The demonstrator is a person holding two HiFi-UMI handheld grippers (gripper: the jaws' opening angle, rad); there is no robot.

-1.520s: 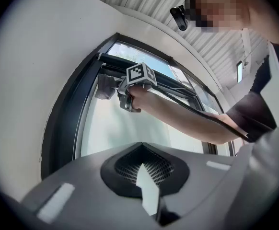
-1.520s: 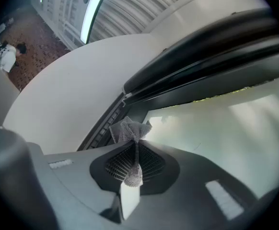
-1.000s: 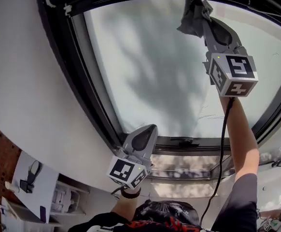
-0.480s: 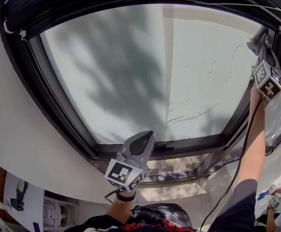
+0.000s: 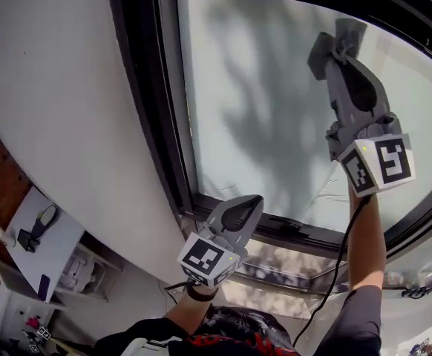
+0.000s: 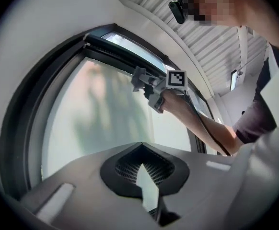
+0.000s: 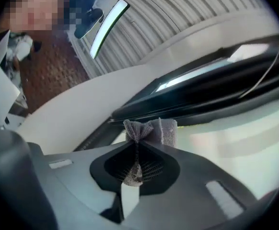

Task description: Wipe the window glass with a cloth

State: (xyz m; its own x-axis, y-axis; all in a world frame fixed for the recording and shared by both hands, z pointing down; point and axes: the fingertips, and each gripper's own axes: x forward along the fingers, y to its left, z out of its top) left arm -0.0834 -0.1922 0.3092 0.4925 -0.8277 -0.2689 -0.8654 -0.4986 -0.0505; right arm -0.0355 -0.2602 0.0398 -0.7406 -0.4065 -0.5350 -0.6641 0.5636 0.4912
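Pressing against the window glass, the cloth sits high on the pane, right of its middle and a little below the dark top edge. The right gripper has its fingers closed tight on the grey cloth, which bunches between them and fans out past the tips. Bare glass lies open to the left and below the cloth, as far as the black frame on the left and the bottom rail. To the right the glass also runs on to the frame. A broad grey shadow falls across the middle of the pane, and thin streaks mark it low on the right.

The left gripper is held low, over the bottom rail near the left corner and well apart from the cloth. Its fingers are together with nothing between them. A black cable hangs from the right gripper along the raised arm. A white wall borders the frame on the left, with a white shelf below it.
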